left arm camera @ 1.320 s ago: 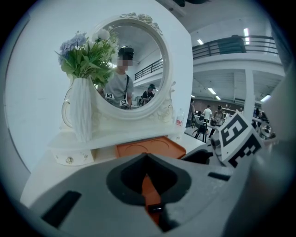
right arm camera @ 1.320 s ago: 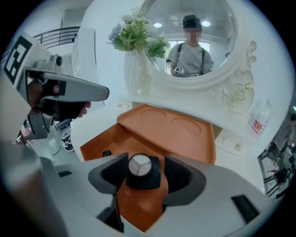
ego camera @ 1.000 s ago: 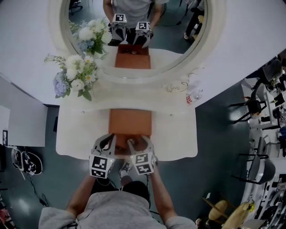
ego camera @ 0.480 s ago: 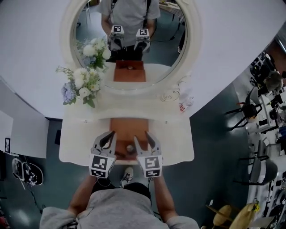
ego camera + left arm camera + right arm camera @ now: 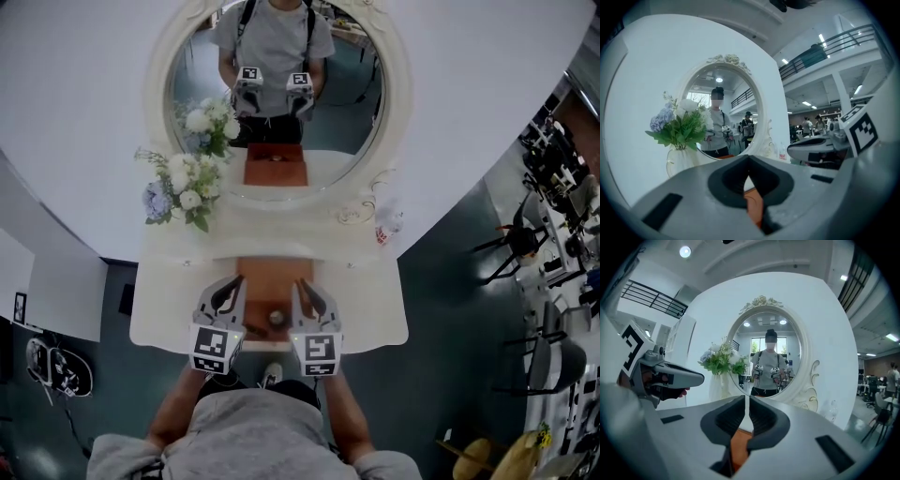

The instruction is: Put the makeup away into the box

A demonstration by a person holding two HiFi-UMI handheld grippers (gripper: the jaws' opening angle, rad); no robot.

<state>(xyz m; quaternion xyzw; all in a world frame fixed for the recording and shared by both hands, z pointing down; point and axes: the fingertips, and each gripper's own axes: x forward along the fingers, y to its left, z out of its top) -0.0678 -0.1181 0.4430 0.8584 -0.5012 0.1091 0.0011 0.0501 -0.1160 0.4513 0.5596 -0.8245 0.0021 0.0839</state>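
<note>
Well ahead of the left gripper [image 5: 225, 292] and off to its left stands a bouquet of white and blue flowers [image 5: 183, 183]. This gripper's jaws are pressed together with nothing between them. Just to its right, and below both grippers, sits the orange-brown box [image 5: 272, 277] on the white dressing table [image 5: 375, 300]. A small round makeup item [image 5: 277, 317] lies inside the box near its closer end, between the two grippers. The right gripper [image 5: 309, 292] has just been closing; its jaws stand almost together and grip nothing.

With the item lying in the box and both grippers empty, the step looks like drawing clear after a drop. To do it well, lift both grippers straight off the box so neither catches its walls. Keep the left one short of the bouquet, and check that the table holds no more makeup.
</note>
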